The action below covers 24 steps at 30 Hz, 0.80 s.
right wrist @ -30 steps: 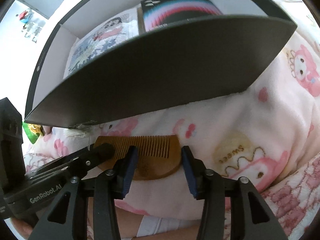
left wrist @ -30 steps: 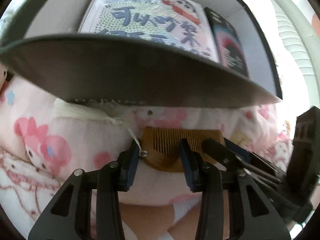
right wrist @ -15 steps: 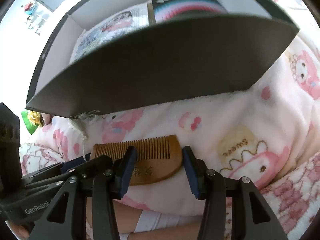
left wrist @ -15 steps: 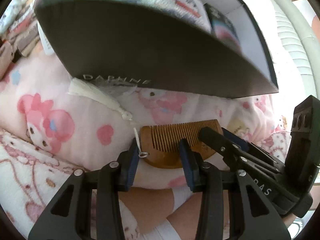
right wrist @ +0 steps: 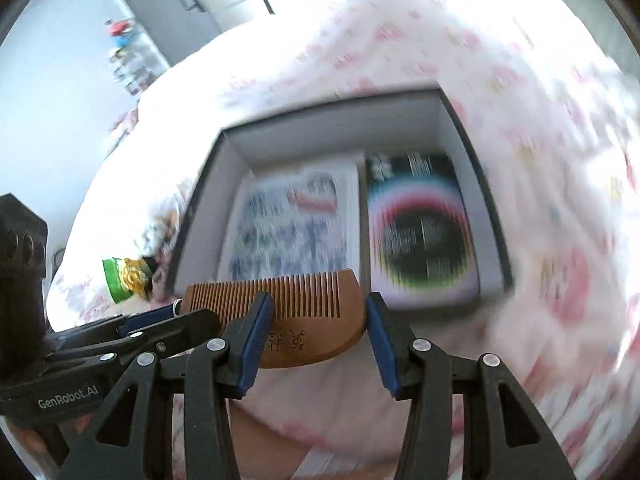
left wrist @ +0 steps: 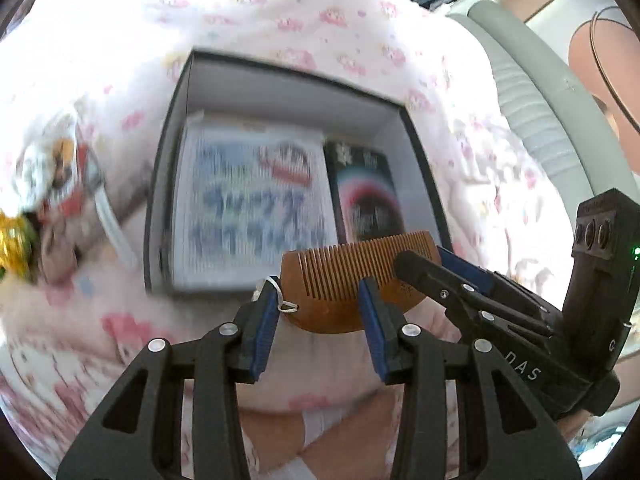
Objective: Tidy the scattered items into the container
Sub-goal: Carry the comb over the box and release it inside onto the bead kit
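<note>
A brown wooden comb is lifted off the pink blanket, held between both grippers. My left gripper is shut on its left end, by the small metal ring. My right gripper is shut on its right end, the comb sitting between its blue pads. Beyond the comb lies the dark open box, also in the right wrist view. In it lie a comic book and a dark book side by side.
A pink patterned blanket covers the bed under everything. A green and gold item and some small packets lie left of the box. A grey tube runs at the right. A door stands far behind.
Both grippers rose with the comb in them, lifting it off the blanket. The view now looks down into the box instead of at its near wall.
</note>
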Each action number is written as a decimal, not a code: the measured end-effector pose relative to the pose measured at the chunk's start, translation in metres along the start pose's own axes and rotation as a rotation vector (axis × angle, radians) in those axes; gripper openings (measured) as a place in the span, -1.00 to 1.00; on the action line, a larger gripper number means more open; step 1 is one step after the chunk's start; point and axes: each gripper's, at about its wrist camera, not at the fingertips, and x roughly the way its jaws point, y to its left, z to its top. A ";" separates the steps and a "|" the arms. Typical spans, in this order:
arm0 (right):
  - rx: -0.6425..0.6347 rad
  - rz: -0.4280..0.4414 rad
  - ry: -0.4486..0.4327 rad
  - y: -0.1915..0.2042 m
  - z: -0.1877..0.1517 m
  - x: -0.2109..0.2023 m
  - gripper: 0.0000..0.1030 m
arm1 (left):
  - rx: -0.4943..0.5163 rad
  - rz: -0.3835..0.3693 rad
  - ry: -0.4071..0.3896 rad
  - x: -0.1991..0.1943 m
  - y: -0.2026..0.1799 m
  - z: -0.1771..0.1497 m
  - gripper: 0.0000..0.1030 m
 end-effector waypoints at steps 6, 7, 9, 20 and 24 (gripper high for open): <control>-0.046 0.043 -0.014 -0.007 0.059 0.017 -0.13 | -0.002 0.018 -0.041 0.002 0.010 0.061 -0.24; -0.038 0.049 -0.005 -0.011 0.071 0.026 -0.14 | -0.014 0.012 -0.040 0.011 0.013 0.075 -0.24; -0.043 0.058 0.013 -0.018 0.088 0.039 -0.14 | -0.032 -0.009 -0.030 0.020 0.020 0.094 -0.24; -0.004 0.003 0.096 -0.069 0.124 0.117 -0.14 | -0.050 -0.015 0.100 0.108 0.040 0.147 -0.23; -0.013 -0.026 0.133 -0.073 0.121 0.136 -0.14 | -0.072 0.010 0.137 0.126 0.047 0.145 -0.20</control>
